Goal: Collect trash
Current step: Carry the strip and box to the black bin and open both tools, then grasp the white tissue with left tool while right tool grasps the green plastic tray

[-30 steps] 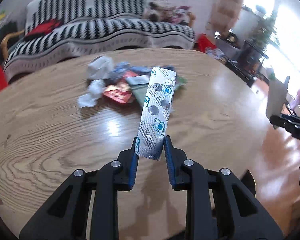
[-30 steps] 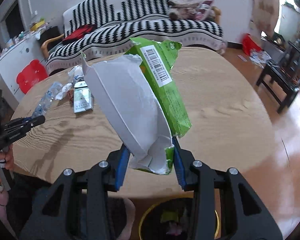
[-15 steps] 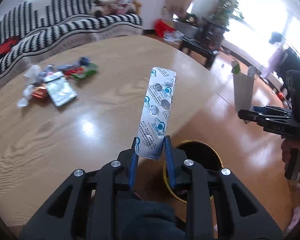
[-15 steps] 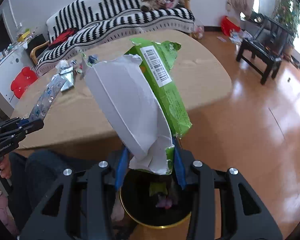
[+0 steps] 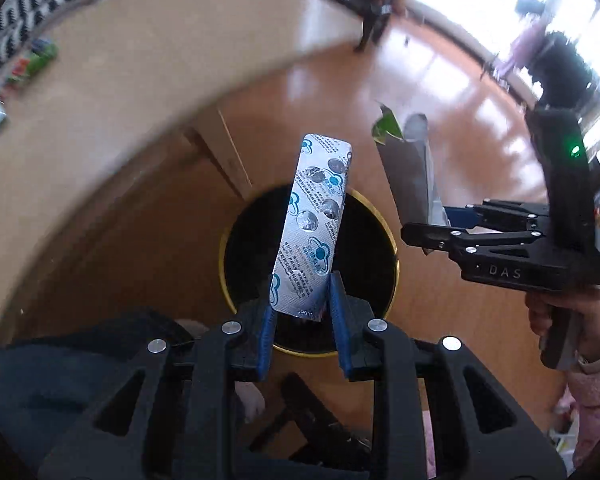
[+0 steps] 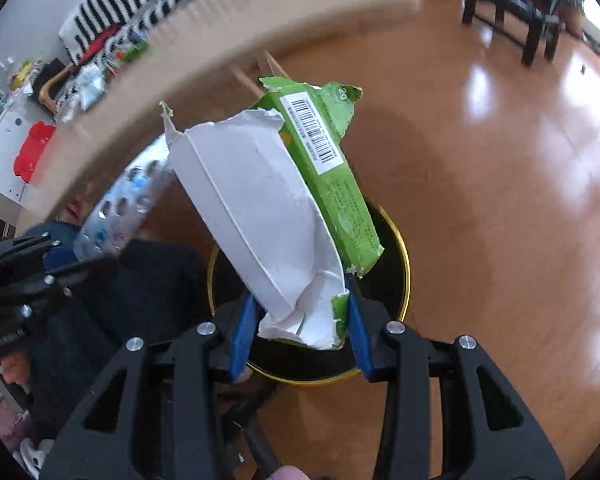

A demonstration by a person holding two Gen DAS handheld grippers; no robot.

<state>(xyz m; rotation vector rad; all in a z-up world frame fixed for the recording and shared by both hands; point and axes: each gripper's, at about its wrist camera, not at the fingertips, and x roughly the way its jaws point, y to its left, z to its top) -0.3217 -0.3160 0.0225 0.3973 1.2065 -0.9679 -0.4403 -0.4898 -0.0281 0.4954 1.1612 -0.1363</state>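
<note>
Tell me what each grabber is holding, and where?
The left gripper pinches a silver pill strip by its bottom end. The right gripper clamps a torn green-and-white box by its crumpled lower end.

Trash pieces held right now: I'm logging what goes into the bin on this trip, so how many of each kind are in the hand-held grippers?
Blister pack, left hand-held gripper: 1
Torn green-and-white box, right hand-held gripper: 1
Total: 2, both above the bin.

Striped sofa [image 6: 112, 12], red stool [image 6: 34, 152], dark side table [image 6: 516, 8].
</note>
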